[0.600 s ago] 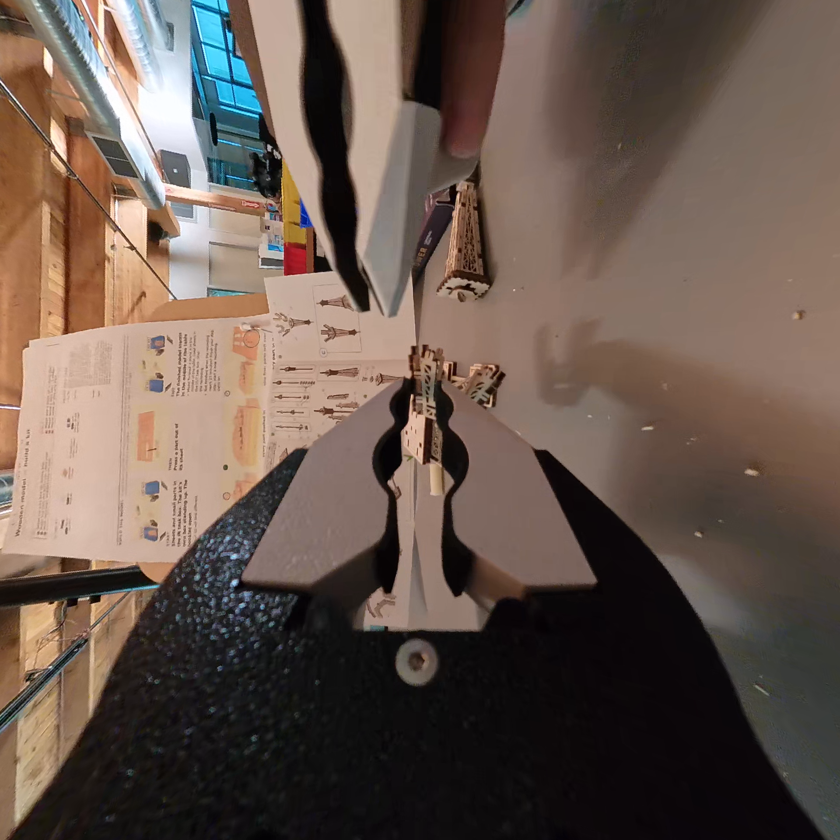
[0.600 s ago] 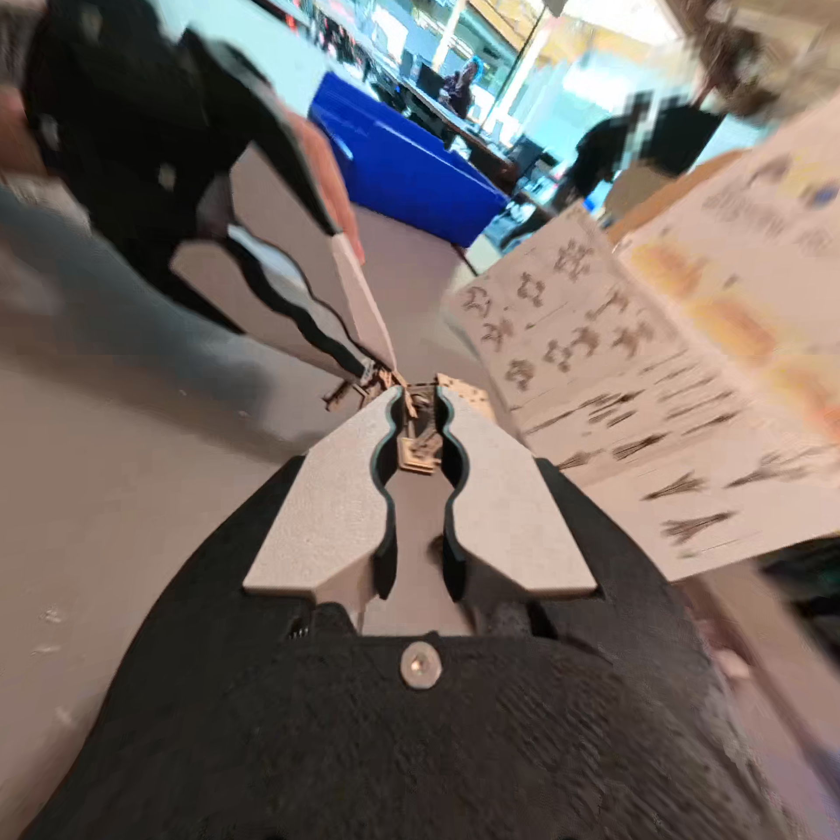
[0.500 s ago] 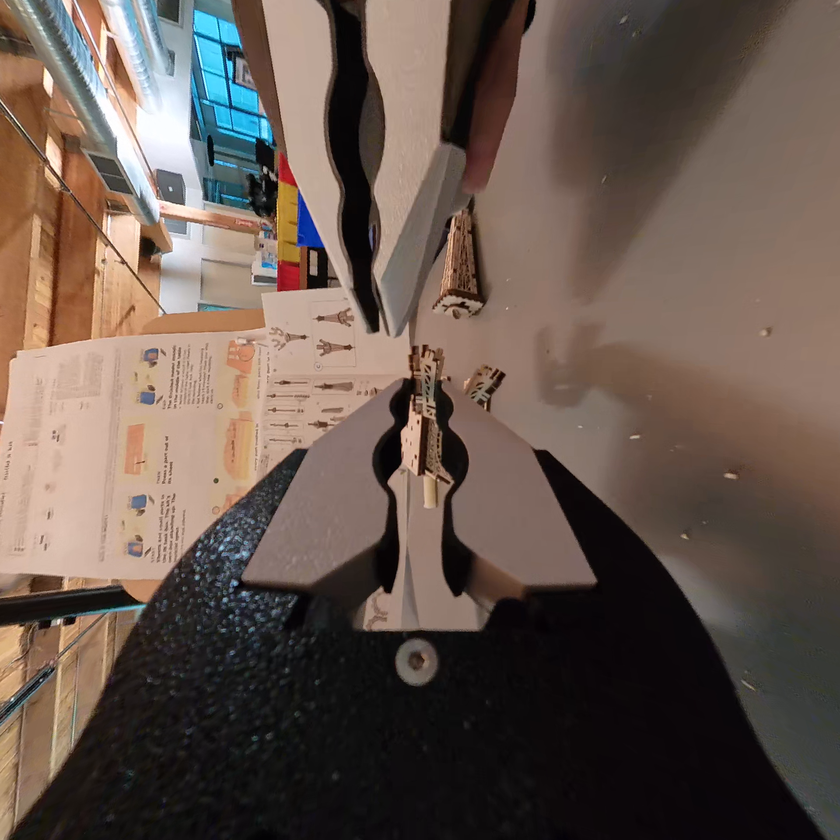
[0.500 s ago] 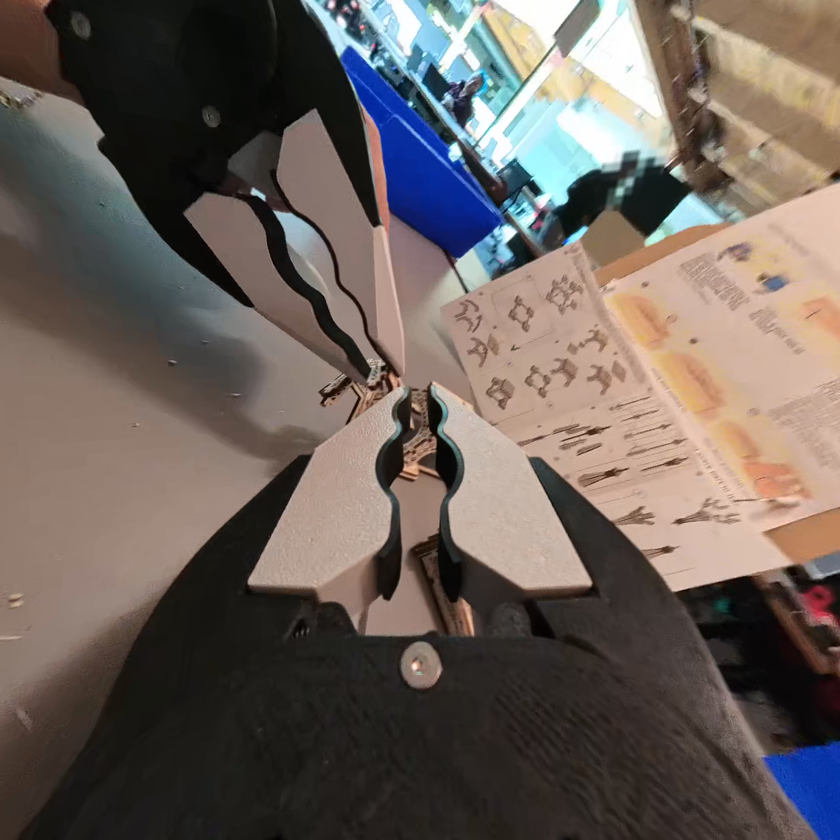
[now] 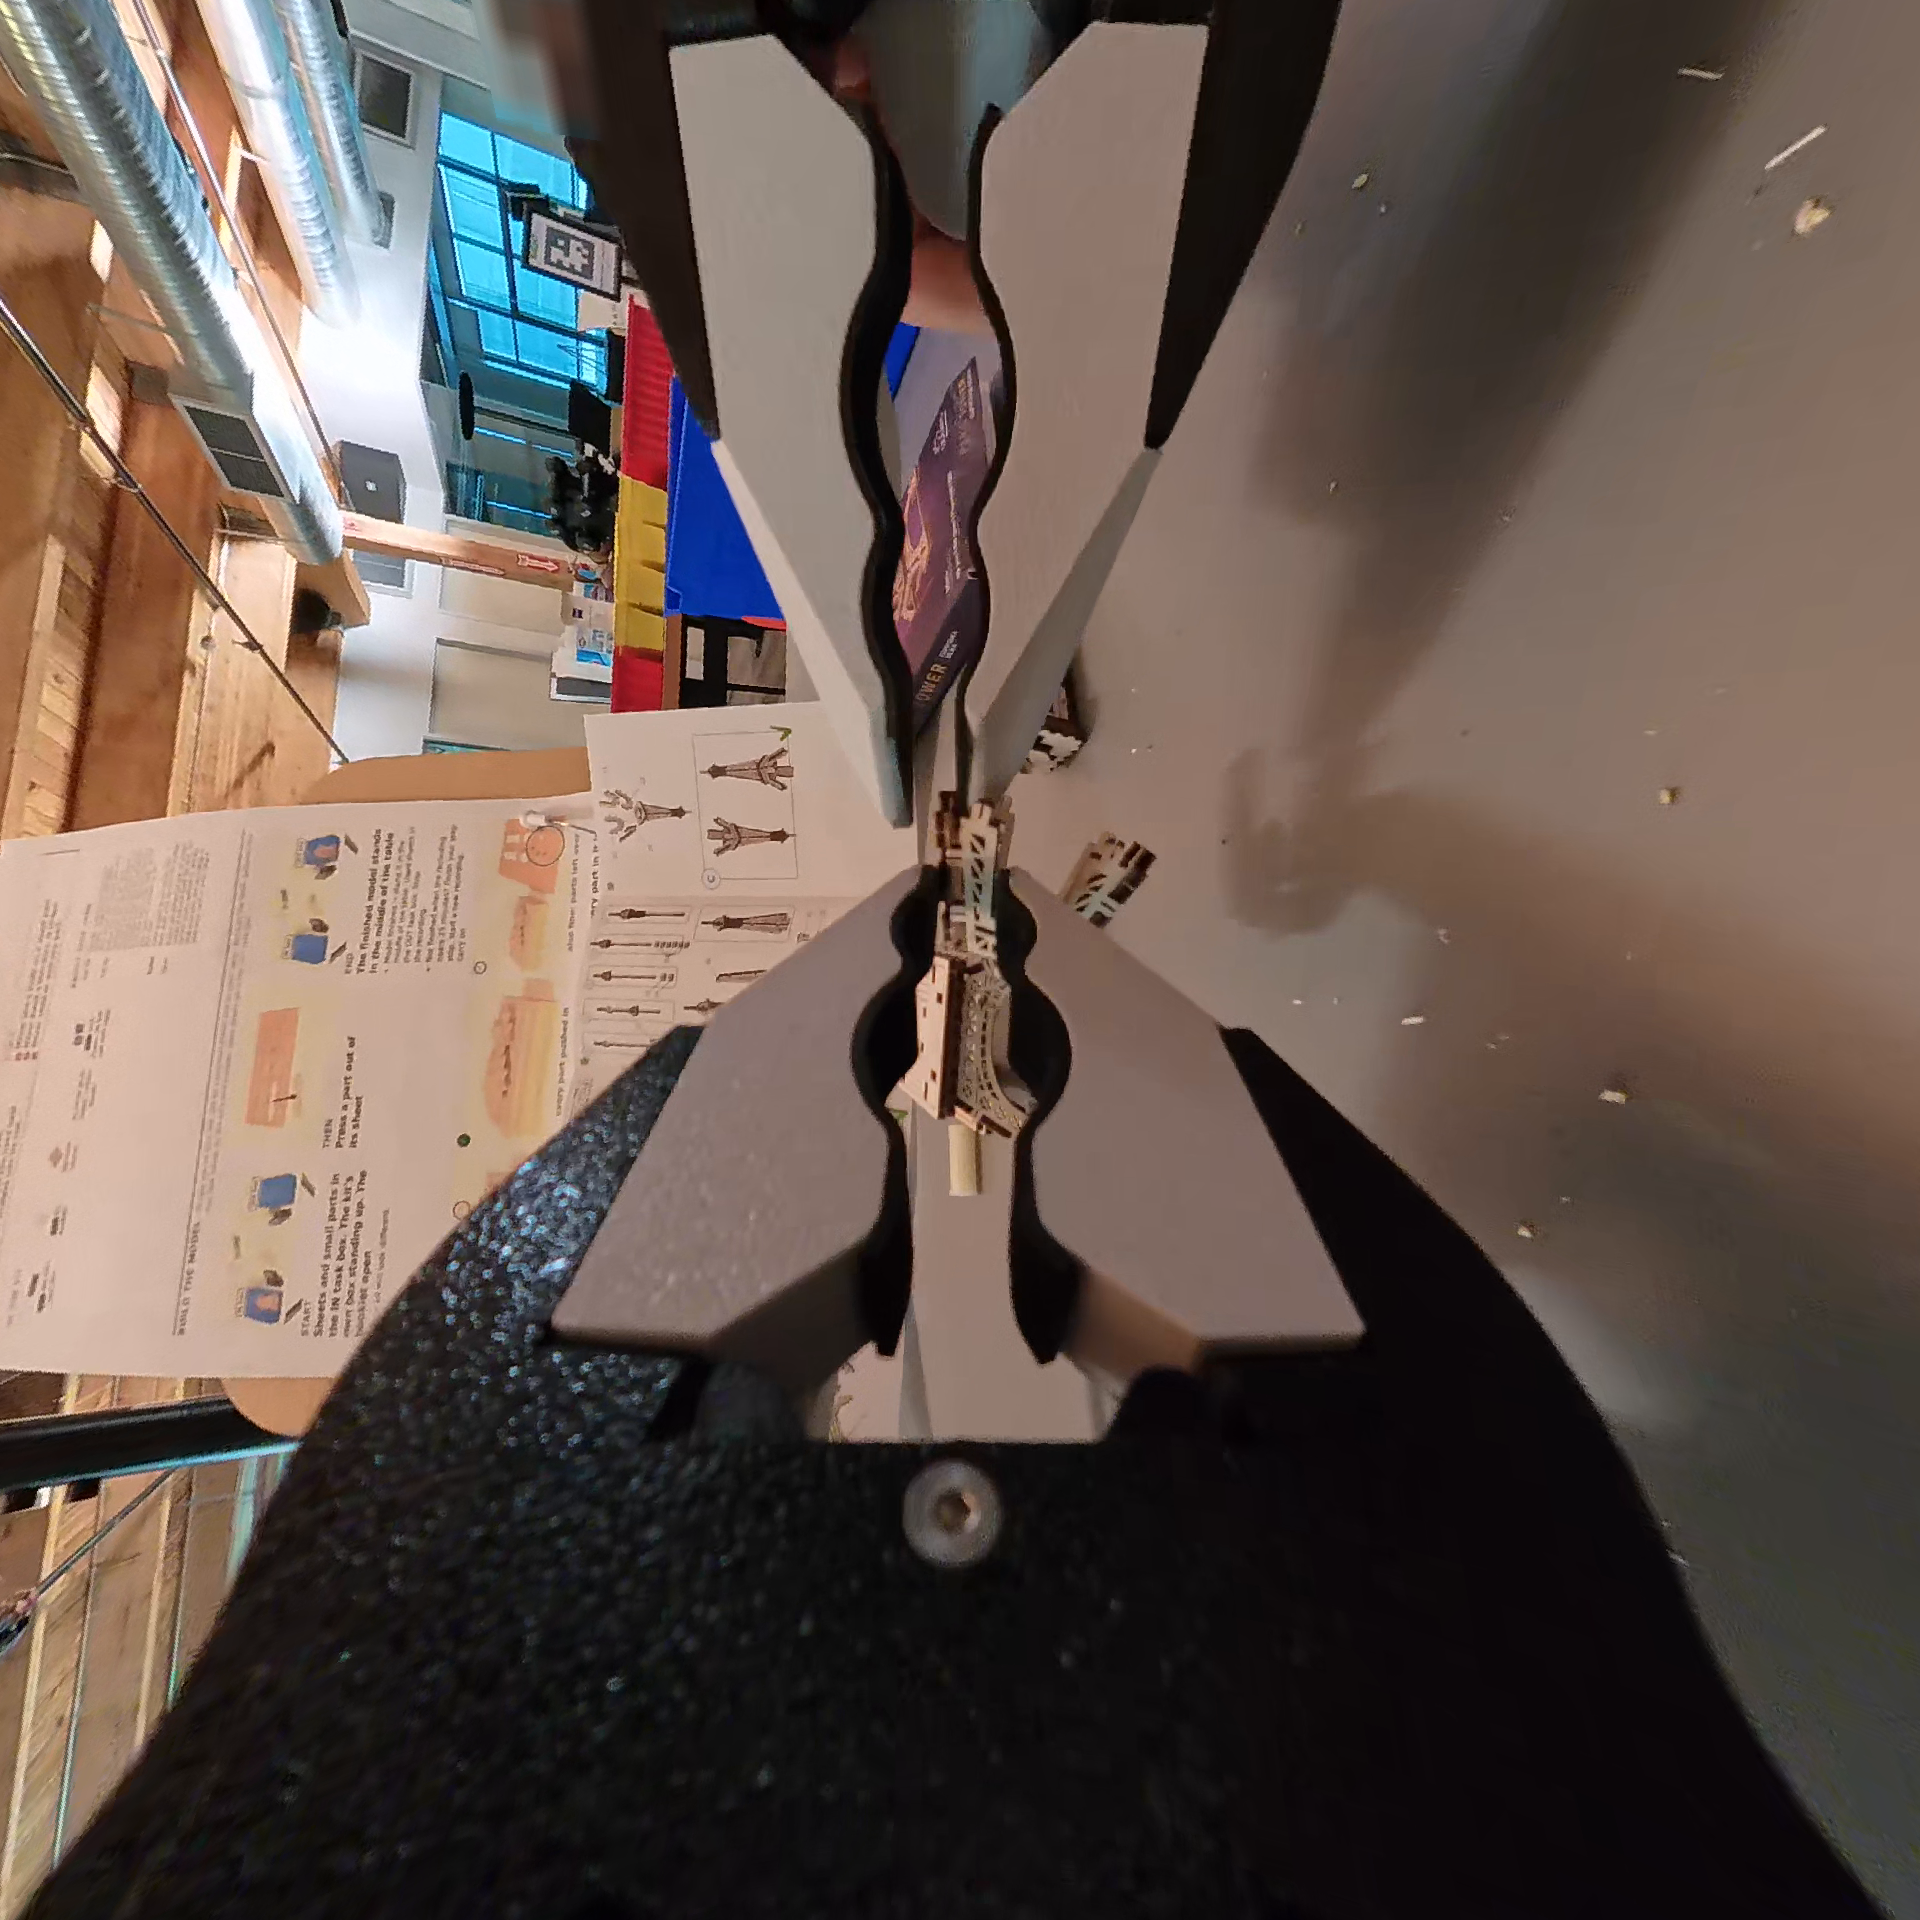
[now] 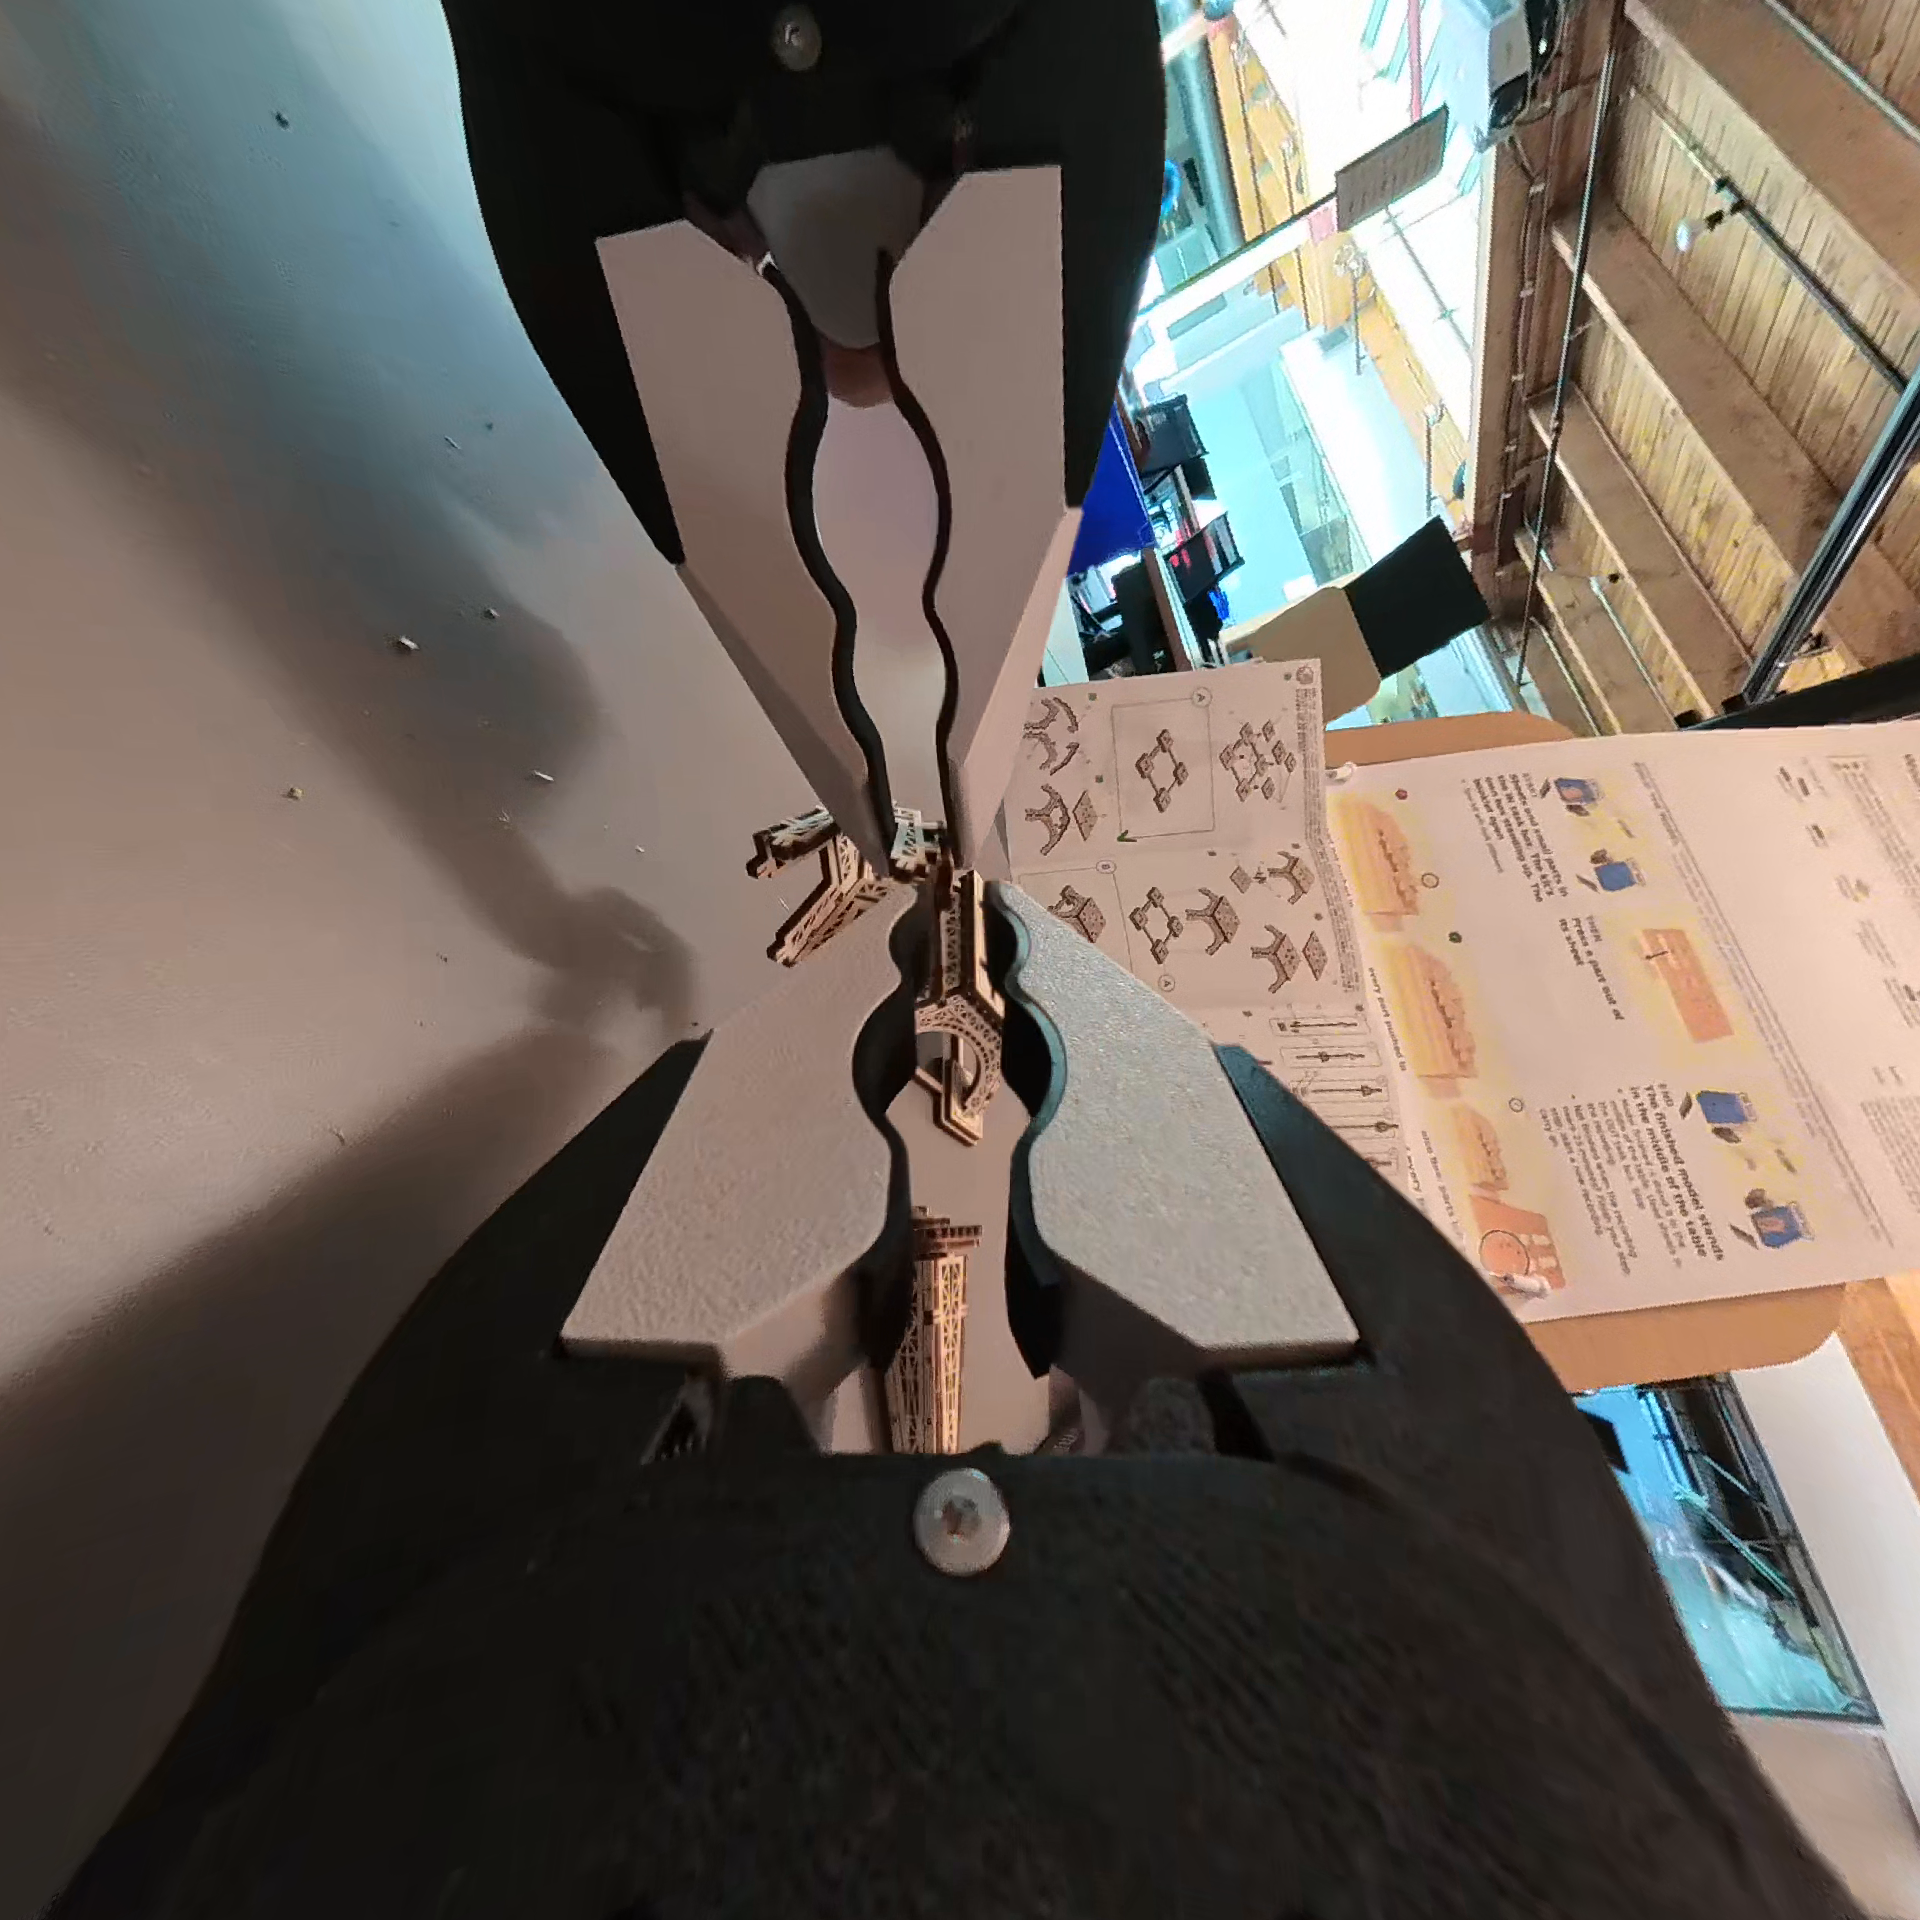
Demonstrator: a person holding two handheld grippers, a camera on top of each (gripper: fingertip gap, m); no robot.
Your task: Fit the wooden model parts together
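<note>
In the left wrist view my left gripper [image 5: 966,883] is shut on a wooden lattice tower section [image 5: 971,1023], arched end toward the camera, with a pale peg [image 5: 966,1164] sticking out of it. My right gripper [image 5: 951,805] comes in from the top, tip to tip with it. In the right wrist view my right gripper [image 6: 951,894] is shut on an arched tower section [image 6: 956,1013]. The left gripper [image 6: 920,847] faces it and pinches a small wooden end [image 6: 914,831]. The two sections meet end to end between the tips; the joint itself is hidden.
A loose wooden part [image 5: 1110,878] lies on the grey table [image 5: 1507,623] right of the tips; it also shows in the right wrist view [image 6: 821,894]. A spire piece [image 6: 930,1340] lies under my right gripper. Instruction sheets [image 5: 416,1039] and a purple box [image 5: 940,561] stand behind. My two grippers' fingertips are within a few centimetres of each other.
My right gripper has swung round from the upper left to face my left gripper head on. The two held sections have come together tip to tip. Both grippers stay shut.
</note>
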